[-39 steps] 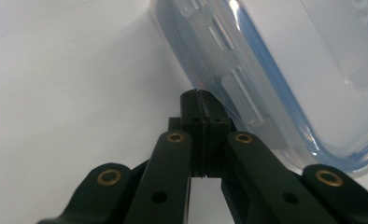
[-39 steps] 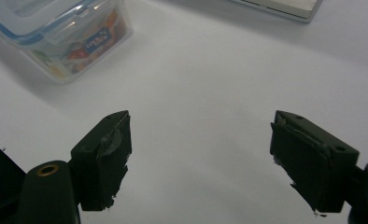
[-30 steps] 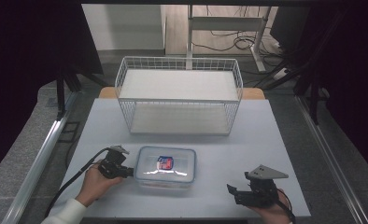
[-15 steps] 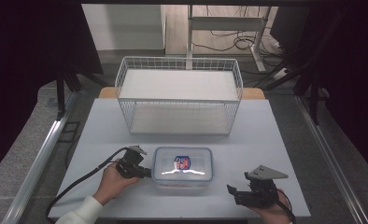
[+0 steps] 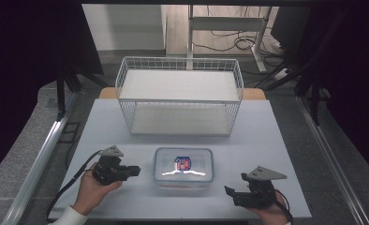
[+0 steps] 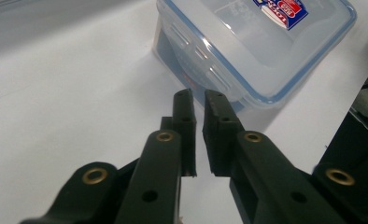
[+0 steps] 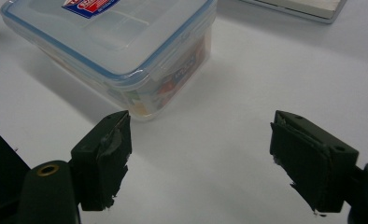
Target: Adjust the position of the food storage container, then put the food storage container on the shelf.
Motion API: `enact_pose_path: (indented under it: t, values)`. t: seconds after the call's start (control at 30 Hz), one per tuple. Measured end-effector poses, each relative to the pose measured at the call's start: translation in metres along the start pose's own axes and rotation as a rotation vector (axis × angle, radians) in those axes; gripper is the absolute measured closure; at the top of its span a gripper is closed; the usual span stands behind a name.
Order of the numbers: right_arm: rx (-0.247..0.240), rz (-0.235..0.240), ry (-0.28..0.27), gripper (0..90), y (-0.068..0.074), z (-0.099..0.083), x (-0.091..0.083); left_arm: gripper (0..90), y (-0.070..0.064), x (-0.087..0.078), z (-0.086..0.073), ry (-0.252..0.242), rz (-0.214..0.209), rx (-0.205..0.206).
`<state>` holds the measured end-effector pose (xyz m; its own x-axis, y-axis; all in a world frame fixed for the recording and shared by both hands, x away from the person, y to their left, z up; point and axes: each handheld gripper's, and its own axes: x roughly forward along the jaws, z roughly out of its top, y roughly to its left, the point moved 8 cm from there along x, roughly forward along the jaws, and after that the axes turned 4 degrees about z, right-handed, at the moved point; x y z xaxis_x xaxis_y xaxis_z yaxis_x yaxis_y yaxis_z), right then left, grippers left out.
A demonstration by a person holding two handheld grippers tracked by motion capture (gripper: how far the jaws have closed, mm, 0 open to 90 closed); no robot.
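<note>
Grippers flank lidded plastic box on white table, neither holding anything.
High view: left gripper (image 5: 135, 170) sits just left of the plastic box (image 5: 184, 168), small gap between; right gripper (image 5: 229, 191) lies near the box's front right corner, apart from it; wire basket (image 5: 180, 96) stands behind on the table (image 5: 267, 136). Left gripper view: left gripper (image 6: 198, 95) jaws nearly together, only a thin slit, empty, tips just short of the box (image 6: 252, 46) side latch. Right gripper view: right gripper (image 7: 201, 123) jaws wide apart, empty; box (image 7: 121, 42) ahead toward the left jaw, not touching.
</note>
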<state>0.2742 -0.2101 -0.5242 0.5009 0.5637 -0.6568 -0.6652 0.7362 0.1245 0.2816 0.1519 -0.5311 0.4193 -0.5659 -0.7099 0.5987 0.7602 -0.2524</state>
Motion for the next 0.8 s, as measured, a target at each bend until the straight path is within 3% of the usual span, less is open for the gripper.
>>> enact_pose_path:
  t: [0.13,0.17,0.2,0.23,0.3,0.5,0.57,0.6,0.73,0.8]
  values:
    - [0.003,-0.002,0.004,21.0,-0.002,-0.001,0.001,57.1,0.0,0.0,-0.001,-0.009,0.03,0.0]
    - [0.004,-0.001,0.003,21.0,-0.001,-0.001,0.001,57.1,0.0,0.0,-0.001,-0.01,0.032,-0.003]
    - [0.004,-0.001,0.004,21.0,-0.001,-0.001,0.001,48.8,-0.001,0.001,-0.001,-0.013,0.037,-0.009]
    - [0.005,0.004,0.006,20.8,-0.001,-0.001,0.002,38.9,-0.003,0.0,0.0,-0.028,0.04,-0.026]
    - [0.005,0.009,0.011,20.7,0.0,-0.001,0.003,30.8,-0.005,-0.001,0.001,-0.038,0.03,-0.046]
    - [0.011,0.024,0.007,20.7,0.001,0.001,0.004,27.5,-0.004,-0.005,0.004,-0.075,0.034,-0.074]
    - [0.013,0.029,0.01,20.9,0.001,0.002,0.004,30.9,-0.006,-0.006,0.006,-0.096,0.028,-0.073]
    - [0.022,0.043,0.015,20.9,0.003,0.004,0.004,30.9,-0.009,-0.007,0.008,-0.111,0.006,-0.085]
    - [0.024,0.071,0.019,20.5,0.007,0.006,0.006,29.9,-0.008,-0.005,0.01,-0.11,-0.005,-0.099]
    - [0.038,0.112,0.009,20.0,0.01,0.01,0.01,29.6,-0.007,-0.001,0.009,-0.097,-0.008,-0.102]
